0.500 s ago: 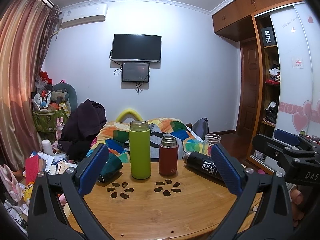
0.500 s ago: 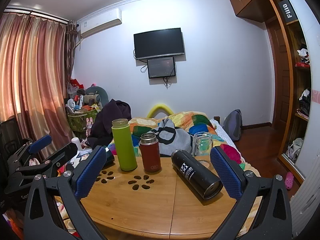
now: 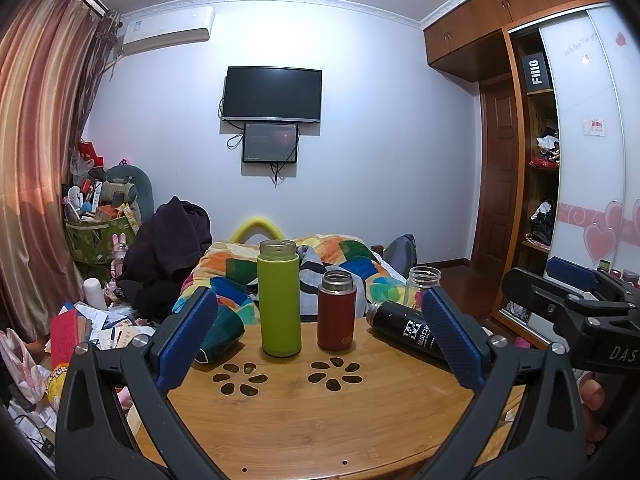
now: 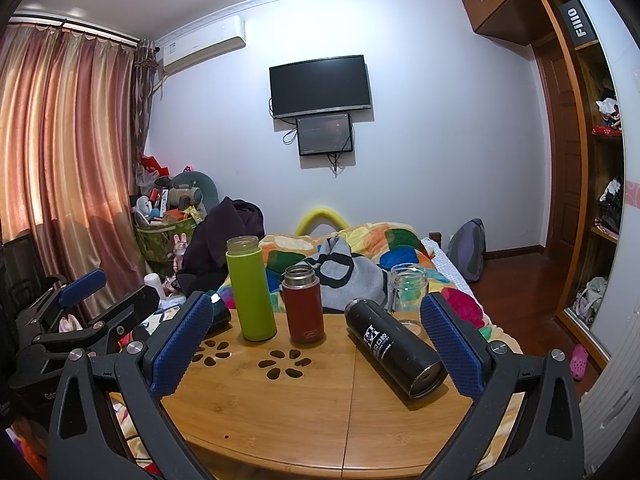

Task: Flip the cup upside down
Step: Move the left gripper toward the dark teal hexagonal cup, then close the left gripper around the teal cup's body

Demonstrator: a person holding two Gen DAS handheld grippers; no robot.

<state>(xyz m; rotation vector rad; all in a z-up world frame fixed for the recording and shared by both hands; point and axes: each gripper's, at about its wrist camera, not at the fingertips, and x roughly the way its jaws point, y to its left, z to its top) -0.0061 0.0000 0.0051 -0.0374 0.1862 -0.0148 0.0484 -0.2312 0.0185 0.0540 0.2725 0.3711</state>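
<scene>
On the round wooden table [image 3: 320, 432] stand an upright green bottle [image 3: 279, 300], an upright red flask [image 3: 336, 310] and a clear glass jar [image 3: 423, 285]. A black flask [image 3: 404, 330] lies on its side at the right. A dark teal cup [image 3: 222, 330] lies on its side at the left. My left gripper [image 3: 320, 344] is open and empty over the near table. My right gripper [image 4: 316, 348] is open and empty, with the black flask [image 4: 394, 348] lying just inside its right finger. The green bottle [image 4: 251, 290], red flask [image 4: 303, 304] and jar [image 4: 407, 286] stand beyond it.
A bed with a colourful quilt [image 3: 340, 260] lies behind the table. Clutter and a dark coat [image 3: 168, 248] fill the left floor. A wardrobe [image 3: 560, 200] stands at the right. The right gripper's body [image 3: 576, 312] shows at the left view's right edge.
</scene>
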